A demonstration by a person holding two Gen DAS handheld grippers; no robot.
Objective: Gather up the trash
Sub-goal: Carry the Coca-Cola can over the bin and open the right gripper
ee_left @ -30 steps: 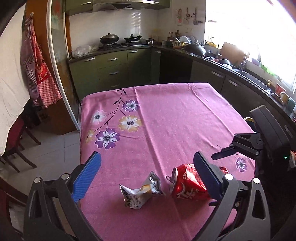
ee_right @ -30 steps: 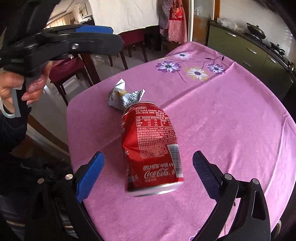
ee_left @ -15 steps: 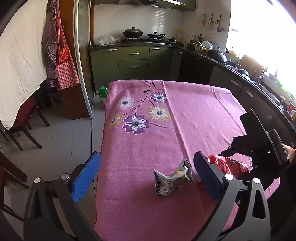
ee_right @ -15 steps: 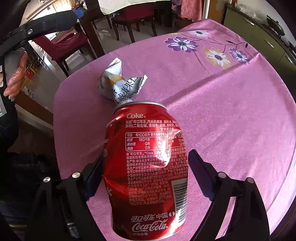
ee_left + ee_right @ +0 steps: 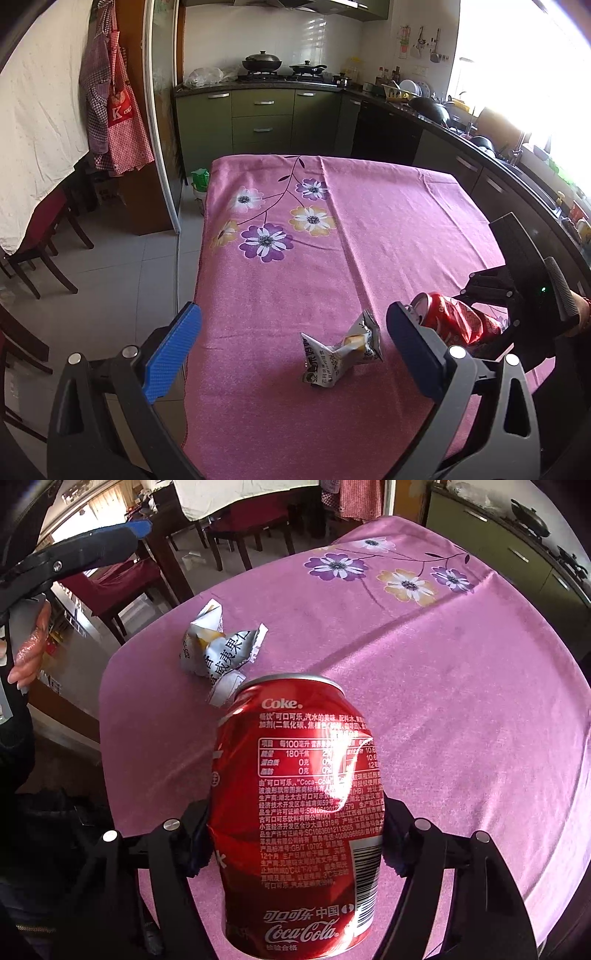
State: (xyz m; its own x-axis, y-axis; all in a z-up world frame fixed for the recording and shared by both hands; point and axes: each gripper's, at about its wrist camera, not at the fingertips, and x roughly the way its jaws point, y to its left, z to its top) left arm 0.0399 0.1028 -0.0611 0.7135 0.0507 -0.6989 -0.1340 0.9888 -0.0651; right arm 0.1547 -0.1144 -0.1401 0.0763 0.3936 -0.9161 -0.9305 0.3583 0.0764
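Observation:
A dented red Coke can [image 5: 295,794] lies on the pink flowered tablecloth [image 5: 480,701]. My right gripper [image 5: 295,834] straddles it from above; its jaws are closing and both pads touch the can's sides. Just beyond the can's top lies a crumpled white snack wrapper [image 5: 218,657]. In the left wrist view the wrapper [image 5: 340,350] sits between my left gripper's blue fingers, nearer the right one. The can [image 5: 454,321] shows behind that finger. My left gripper [image 5: 293,314] hovers open above the table's near left part, holding nothing.
The table's left edge [image 5: 197,280] drops to a tiled floor with dark chairs [image 5: 40,243]. Green kitchen cabinets [image 5: 262,118] and a loaded counter run along the back and right. A person's hand [image 5: 29,653] holds the left gripper's handle.
My right gripper has come down over the can and its jaws have narrowed from wide open to touching its sides. My left gripper has shifted left, so the wrapper now sits nearer its right finger.

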